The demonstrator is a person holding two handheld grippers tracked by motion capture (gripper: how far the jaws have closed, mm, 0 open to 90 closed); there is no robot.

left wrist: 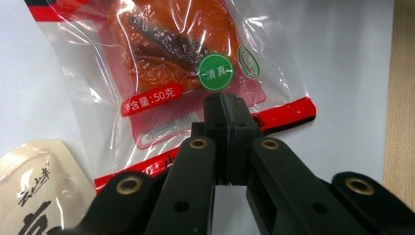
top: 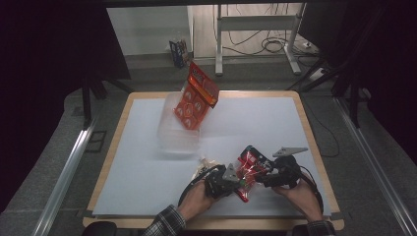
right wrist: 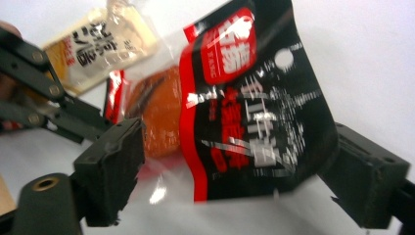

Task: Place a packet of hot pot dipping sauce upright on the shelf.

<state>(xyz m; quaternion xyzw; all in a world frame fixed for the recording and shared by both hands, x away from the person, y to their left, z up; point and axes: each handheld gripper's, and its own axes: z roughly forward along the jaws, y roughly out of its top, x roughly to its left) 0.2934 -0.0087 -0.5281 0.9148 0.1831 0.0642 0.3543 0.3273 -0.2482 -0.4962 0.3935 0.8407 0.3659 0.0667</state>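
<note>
At the near edge of the white table (top: 147,162), a red-and-black snack packet (top: 249,167) is held up between the 2 grippers. The left gripper (left wrist: 226,105) is clenched on the packet's lower sealed edge, its pads pressed tight together on the film. The right gripper (right wrist: 235,171) is released: its jaws stand wide on either side of the packet's black printed end, which is not pinched. A beige packet (left wrist: 34,181) lies just beside the held one. Farther back, a clear plastic container (top: 177,132) is seen with an orange bag (top: 196,96) leaning in it. The step in hand is judged to be a handover or a two-handed grip. Next, the right jaws need to be closed squarely on the black end before anything is pulled or carried.
</note>
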